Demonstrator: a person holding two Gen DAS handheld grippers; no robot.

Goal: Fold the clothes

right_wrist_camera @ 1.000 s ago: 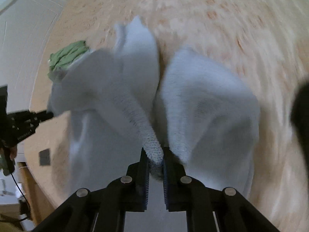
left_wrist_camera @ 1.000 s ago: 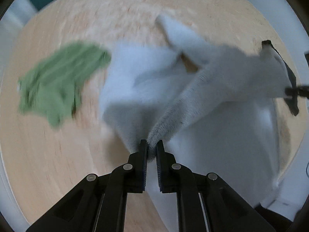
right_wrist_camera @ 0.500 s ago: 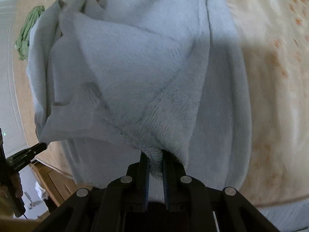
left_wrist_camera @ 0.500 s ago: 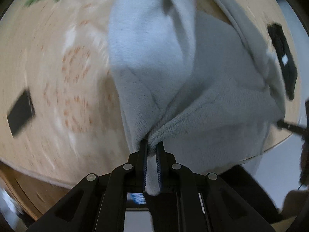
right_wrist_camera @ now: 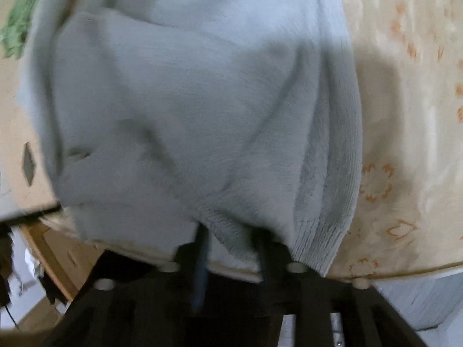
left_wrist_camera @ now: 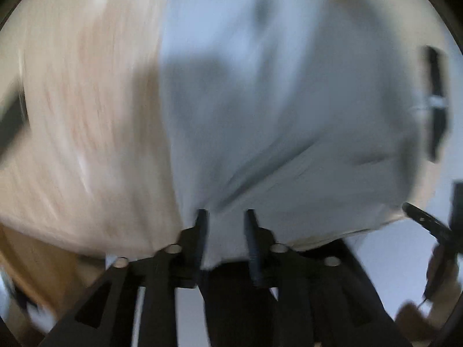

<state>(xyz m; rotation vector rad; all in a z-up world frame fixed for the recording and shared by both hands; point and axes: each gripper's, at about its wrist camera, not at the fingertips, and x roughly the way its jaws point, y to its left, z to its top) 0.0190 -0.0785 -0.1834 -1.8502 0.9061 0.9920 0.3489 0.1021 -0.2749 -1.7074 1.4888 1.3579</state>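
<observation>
Towel [left_wrist_camera: 275, 115] edge — between parted fingers [left_wrist_camera: 201, 225].

blur: both views motion-smeared | cut off: green cloth [right_wrist_camera: 20, 17] at frame edge | hidden: bench [left_wrist_camera: 86, 115] beneath pale sweater [right_wrist_camera: 188, 101]

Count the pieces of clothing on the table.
2. The pale blue garment lies spread at the table's near edge, in front of both grippers. The green garment lies crumpled farther back. Others may be hidden underneath.
</observation>
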